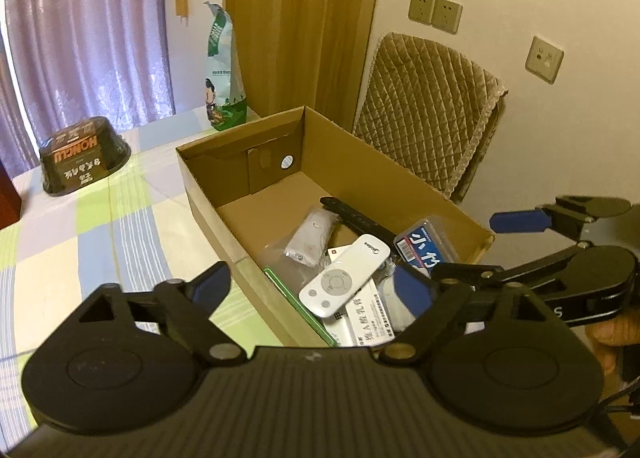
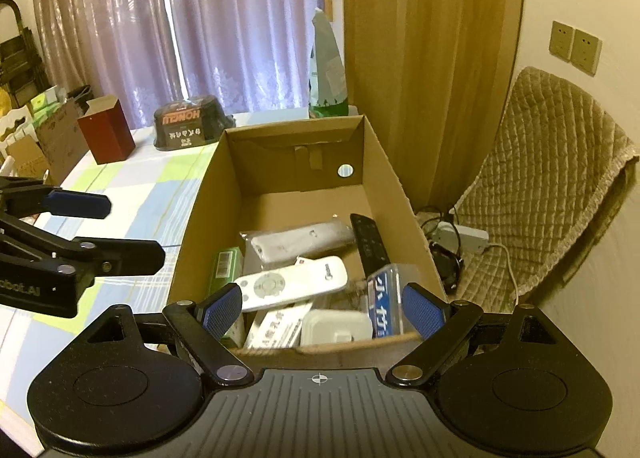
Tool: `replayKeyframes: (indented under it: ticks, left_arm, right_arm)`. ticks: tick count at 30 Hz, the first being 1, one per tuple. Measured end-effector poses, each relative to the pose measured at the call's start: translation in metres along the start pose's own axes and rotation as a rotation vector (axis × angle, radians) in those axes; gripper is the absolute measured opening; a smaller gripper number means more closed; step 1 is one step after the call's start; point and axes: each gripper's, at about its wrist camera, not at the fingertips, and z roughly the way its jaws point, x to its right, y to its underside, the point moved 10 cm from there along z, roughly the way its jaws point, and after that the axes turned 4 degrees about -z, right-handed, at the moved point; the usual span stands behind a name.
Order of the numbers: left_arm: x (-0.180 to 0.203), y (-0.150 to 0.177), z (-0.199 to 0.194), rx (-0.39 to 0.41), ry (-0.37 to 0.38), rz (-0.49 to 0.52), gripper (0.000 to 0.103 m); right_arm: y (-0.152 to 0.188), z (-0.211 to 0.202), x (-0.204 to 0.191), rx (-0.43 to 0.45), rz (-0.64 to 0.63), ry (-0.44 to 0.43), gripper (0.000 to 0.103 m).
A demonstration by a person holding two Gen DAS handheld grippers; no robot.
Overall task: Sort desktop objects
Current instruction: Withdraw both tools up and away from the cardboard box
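An open cardboard box (image 1: pixel 208 210) (image 2: pixel 192 226) stands on the checked tablecloth (image 1: pixel 100 238). Inside lie a white remote (image 1: pixel 344 276) (image 2: pixel 292 288), a black remote (image 1: pixel 356 216) (image 2: pixel 370 242), a bagged white remote (image 1: pixel 312 236) (image 2: pixel 300 240), a blue-labelled clear case (image 1: pixel 424 248) (image 2: pixel 384 304), a green carton (image 2: pixel 226 268) and a white printed carton (image 1: pixel 368 314) (image 2: pixel 280 326). My left gripper (image 1: pixel 312 290) (image 2: pixel 116 228) hovers open over the box's near left corner. My right gripper (image 2: pixel 323 310) (image 1: pixel 496 246) hangs open over the near end, holding nothing.
A black upside-down bowl package (image 1: pixel 86 160) (image 2: pixel 188 126) and a green-white bag (image 1: pixel 224 70) (image 2: pixel 326 74) stand at the table's far side. A dark red box (image 2: pixel 106 134) stands far left. A quilted chair (image 1: pixel 428 114) (image 2: pixel 552 186) and a power strip (image 2: pixel 460 236) are right of the box.
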Motion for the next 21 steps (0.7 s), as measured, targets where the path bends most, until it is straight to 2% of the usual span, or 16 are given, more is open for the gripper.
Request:
replayKeyframes:
  ticks: [3, 21]
  left_arm:
    - [0.000, 0.004, -0.009, 0.012, -0.019, -0.009, 0.102]
    - [0.003, 0.031, -0.050, 0.012, -0.059, -0.120, 0.102]
  right_arm:
    - [0.003, -0.009, -0.001, 0.004, 0.012, -0.003, 0.090]
    - [0.024, -0.055, -0.008, 0.014, 0.056, 0.001, 0.090]
